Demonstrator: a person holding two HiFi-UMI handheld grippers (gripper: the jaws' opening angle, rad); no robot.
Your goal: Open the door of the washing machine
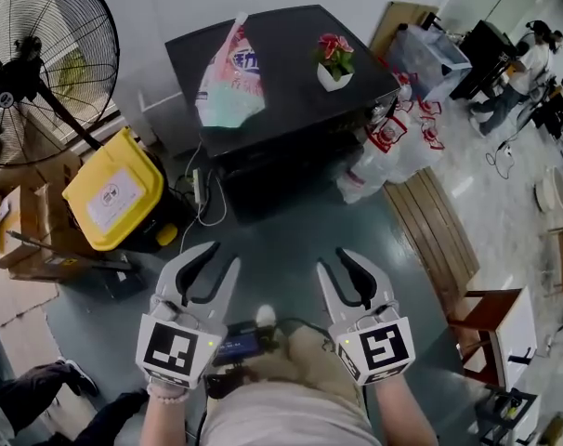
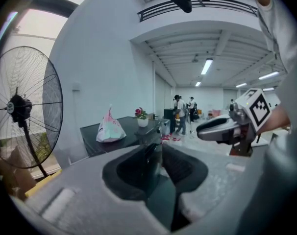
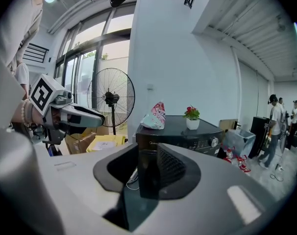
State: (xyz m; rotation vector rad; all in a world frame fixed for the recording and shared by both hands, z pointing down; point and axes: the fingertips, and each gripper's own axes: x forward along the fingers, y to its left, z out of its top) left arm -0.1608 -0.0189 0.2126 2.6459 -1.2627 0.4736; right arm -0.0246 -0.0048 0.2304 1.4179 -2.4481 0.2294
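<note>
The washing machine [image 1: 291, 110] was black, the bin [image 1: 114, 193] yellow, the flowers [image 1: 334, 46] red, their pot [image 1: 333, 79] white, the bag [image 1: 230, 77] pink and mint.

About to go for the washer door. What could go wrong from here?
1. The flowerpot and printed bag sit on top of the washing machine; a hard tug on the door could topple them.
2. A white cable lies on the floor by its front left corner; feet may snag it.
3. Plastic bags crowd its right side and might block the door swing.

Open workshop hall.
Overhead strip lights [image 2: 206, 66], pedestal fan [image 1: 26, 72] and cardboard boxes [image 1: 17, 221] left, people [image 1: 528, 63] working far right.
</note>
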